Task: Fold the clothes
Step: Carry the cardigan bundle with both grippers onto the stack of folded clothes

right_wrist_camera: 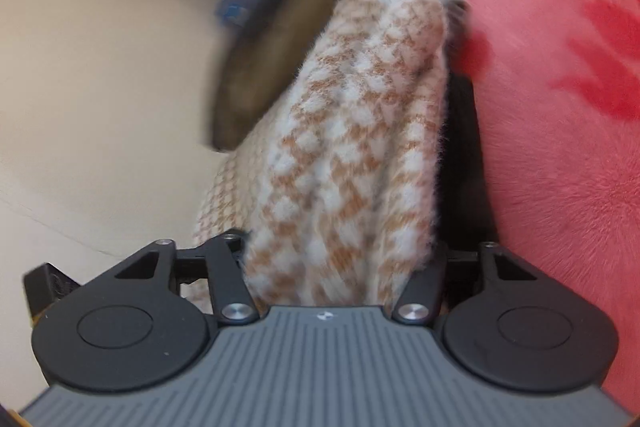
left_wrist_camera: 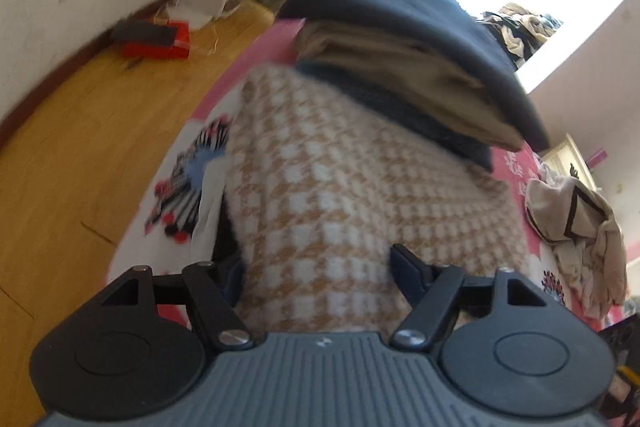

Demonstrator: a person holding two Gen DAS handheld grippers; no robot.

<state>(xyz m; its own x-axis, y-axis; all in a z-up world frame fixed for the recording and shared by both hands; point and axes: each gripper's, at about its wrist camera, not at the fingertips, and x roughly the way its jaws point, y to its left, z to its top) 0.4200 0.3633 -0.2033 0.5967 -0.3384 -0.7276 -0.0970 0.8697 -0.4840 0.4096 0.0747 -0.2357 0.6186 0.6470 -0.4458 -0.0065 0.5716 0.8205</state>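
Both sets of jaws are seen spread around a thick, folded tan-and-white houndstooth garment (left_wrist_camera: 340, 187). The left gripper (left_wrist_camera: 316, 263) straddles the near edge, one finger (left_wrist_camera: 408, 267) showing beside the knit; whether the pads press cannot be told. The right gripper (right_wrist_camera: 348, 163) is filled by the rolled edge, with one dark finger (right_wrist_camera: 466, 155) flush against the fabric. A stack of folded clothes (left_wrist_camera: 408, 67), dark blue and khaki, is carried on the garment's far end. A pink patterned bedspread (left_wrist_camera: 516, 167) lies beneath, a crumpled cream garment (left_wrist_camera: 576, 227) to one side, a wooden floor (left_wrist_camera: 88, 147) beyond.
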